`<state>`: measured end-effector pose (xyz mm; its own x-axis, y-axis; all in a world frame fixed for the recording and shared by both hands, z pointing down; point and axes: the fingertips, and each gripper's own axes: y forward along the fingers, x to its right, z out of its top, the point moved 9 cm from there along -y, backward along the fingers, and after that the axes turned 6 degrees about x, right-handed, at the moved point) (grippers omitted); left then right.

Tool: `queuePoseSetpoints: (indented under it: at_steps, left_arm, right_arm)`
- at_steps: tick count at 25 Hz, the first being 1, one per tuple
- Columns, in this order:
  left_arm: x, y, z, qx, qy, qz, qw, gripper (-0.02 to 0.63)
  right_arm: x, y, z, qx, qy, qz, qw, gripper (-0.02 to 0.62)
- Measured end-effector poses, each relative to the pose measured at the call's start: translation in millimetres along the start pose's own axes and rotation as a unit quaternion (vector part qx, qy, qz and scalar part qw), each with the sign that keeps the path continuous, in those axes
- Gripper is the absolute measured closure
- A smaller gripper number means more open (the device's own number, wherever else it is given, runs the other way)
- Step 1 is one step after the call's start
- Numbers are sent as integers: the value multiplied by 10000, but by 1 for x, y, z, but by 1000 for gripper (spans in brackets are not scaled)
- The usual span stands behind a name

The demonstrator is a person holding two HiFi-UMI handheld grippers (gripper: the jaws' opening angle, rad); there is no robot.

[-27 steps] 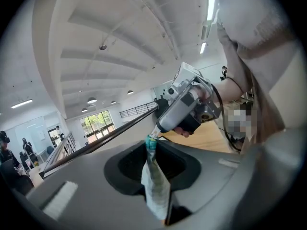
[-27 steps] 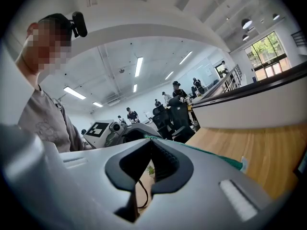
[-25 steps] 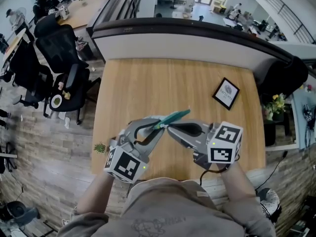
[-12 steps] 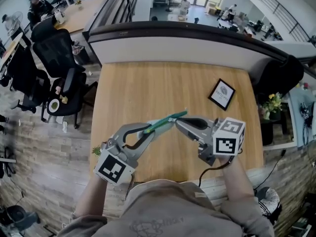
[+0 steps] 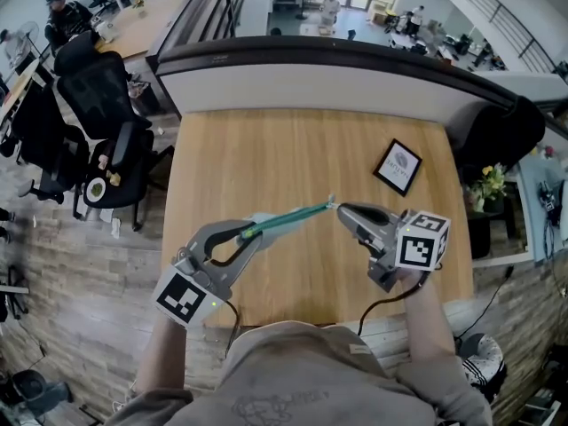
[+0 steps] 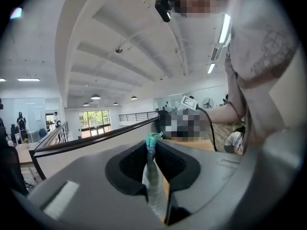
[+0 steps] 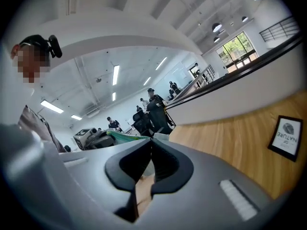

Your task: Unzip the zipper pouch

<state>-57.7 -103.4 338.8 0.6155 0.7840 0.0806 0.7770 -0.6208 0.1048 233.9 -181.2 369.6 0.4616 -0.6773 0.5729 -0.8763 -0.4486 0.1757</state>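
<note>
Closest to me, my two forearms reach out from my chest at about 11 and 1 o'clock, bare below the sleeves. Each ends behind a marker cube, the left cube (image 5: 186,296) low and rolled over, the right cube (image 5: 422,242) higher.

My left gripper (image 5: 251,233) points toward 1 o'clock, nearly level. Its jaws have just been closing a little and now stand narrow, pinched on the pale body of the zipper pouch (image 5: 288,218). In the left gripper view the pouch (image 6: 153,176) runs up between the pads, its teal zipper end poking out past the tips.

My right gripper (image 5: 342,209) points toward 10 o'clock, facing the left one. Its jaws are pressed fully together on the other end of the pouch. Whether they have the pull tab itself I cannot tell. In the right gripper view the teal zipper (image 7: 124,137) stretches away to 9 o'clock from the tips.

The pouch hangs taut between the two grippers, edge-up, above the near half of the wooden table (image 5: 266,158) and not touching it.

Farther out at 2 o'clock a small black picture frame (image 5: 398,167) lies flat on the table. Beyond the far edge runs a curved dark ledge (image 5: 337,56). Black office chairs (image 5: 98,91) stand at 10 o'clock.
</note>
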Motion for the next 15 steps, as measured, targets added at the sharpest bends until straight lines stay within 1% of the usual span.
queuePoseSetpoints:
  at_steps: [3, 6, 9, 11, 13, 15]
  left_arm:
    - [0, 0, -1, -6, -69, 6, 10000, 558]
    - [-3, -1, 0, 8, -130, 77, 9999, 557]
    - [-11, -7, 8, 86, -112, 454, 9989, 558]
    - [-21, -13, 15, 127, -62, 742, 9971, 558]
    - [-31, -17, 24, 233, 66, 967, 9950, 558]
    - [-41, -20, 33, 209, 120, 1282, 9915, 558]
  right_arm:
    - [0, 4, -4, -35, -54, -69, 10000, 583]
    - [-4, 5, -1, 82, -235, -225, 9994, 579]
    - [-11, 5, 8, 187, -573, -398, 9974, 578]
    - [-18, 4, 18, 322, -766, -432, 9956, 578]
    - [-29, 1, 32, 517, -997, -457, 9926, 578]
    - [-41, -1, 48, 801, -1267, -557, 9871, 580]
